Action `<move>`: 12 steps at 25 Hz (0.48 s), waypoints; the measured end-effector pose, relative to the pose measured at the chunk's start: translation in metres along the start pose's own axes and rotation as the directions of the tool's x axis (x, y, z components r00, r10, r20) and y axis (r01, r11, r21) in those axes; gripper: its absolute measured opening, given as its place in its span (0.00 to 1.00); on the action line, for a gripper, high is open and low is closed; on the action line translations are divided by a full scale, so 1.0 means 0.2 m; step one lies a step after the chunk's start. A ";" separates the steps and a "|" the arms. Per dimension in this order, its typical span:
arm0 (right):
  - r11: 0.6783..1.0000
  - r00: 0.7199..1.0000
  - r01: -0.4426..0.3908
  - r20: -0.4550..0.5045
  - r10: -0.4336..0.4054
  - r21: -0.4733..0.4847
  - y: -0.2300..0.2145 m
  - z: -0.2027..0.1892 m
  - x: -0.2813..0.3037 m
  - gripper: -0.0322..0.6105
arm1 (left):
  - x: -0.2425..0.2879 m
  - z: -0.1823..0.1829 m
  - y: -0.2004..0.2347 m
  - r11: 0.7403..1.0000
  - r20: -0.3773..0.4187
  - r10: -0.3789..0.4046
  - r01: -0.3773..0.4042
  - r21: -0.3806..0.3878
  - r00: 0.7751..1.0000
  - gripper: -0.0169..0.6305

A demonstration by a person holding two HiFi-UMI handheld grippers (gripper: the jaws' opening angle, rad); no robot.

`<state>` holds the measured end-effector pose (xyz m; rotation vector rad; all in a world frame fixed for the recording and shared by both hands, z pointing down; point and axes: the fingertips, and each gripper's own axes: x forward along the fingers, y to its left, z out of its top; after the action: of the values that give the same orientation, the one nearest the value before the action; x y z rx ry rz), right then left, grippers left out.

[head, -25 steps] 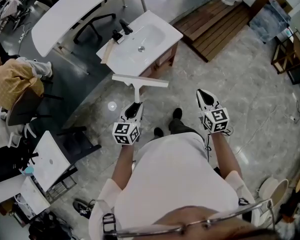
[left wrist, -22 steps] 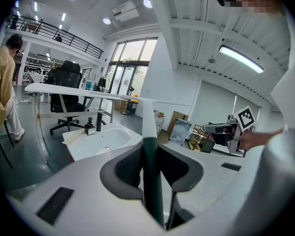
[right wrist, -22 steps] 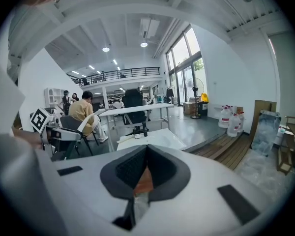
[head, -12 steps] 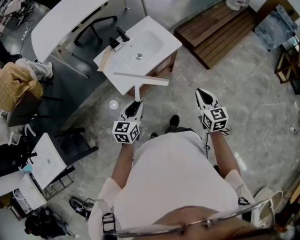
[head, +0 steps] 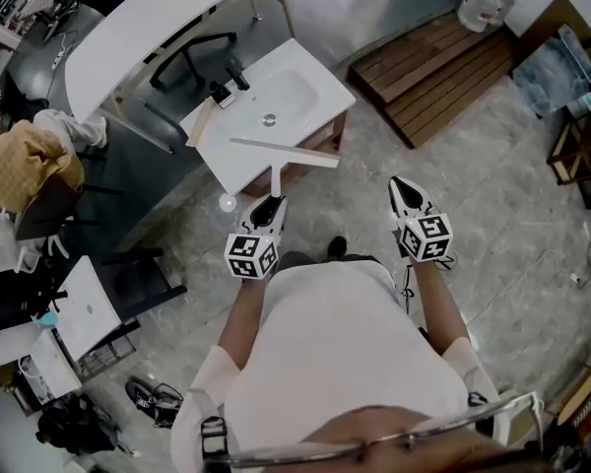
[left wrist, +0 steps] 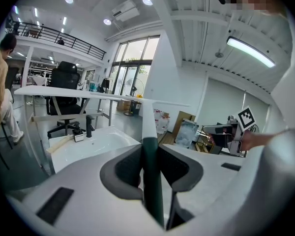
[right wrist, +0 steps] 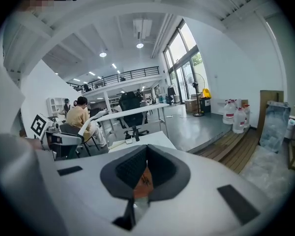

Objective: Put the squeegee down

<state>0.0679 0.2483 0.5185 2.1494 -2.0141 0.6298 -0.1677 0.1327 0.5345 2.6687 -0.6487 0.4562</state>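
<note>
Left tongs clenched on the squeegee handle by the washbasin — right tongs pressed together, empty

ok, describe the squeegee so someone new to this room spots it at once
Find the white sink unit beside the long white desk. Over its near edge the left gripper holds the squeegee: a long pale blade across a short handle, a T shape, unlike the plain wooden strip on the sink's left corner.
</note>
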 end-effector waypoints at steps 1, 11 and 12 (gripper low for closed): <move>1.000 1.000 -0.003 -0.001 0.003 -0.002 -0.02 0.00 0.00 0.06 | 0.02 0.01 -0.01 1.000 0.001 0.001 -0.001 -0.004 1.000 0.18; 1.000 1.000 -0.002 -0.010 0.002 0.024 -0.16 0.01 0.04 0.06 | 0.16 0.04 -0.02 1.000 -0.023 0.006 -0.006 0.002 1.000 0.18; 1.000 1.000 -0.002 -0.016 0.002 0.023 -0.17 0.00 0.04 0.06 | 0.17 0.04 -0.01 1.000 -0.025 0.006 -0.006 0.004 1.000 0.18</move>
<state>0.1009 0.2433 0.5278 2.1477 -2.0111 0.6716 -0.1363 0.1189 0.5397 2.6606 -0.6488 0.4923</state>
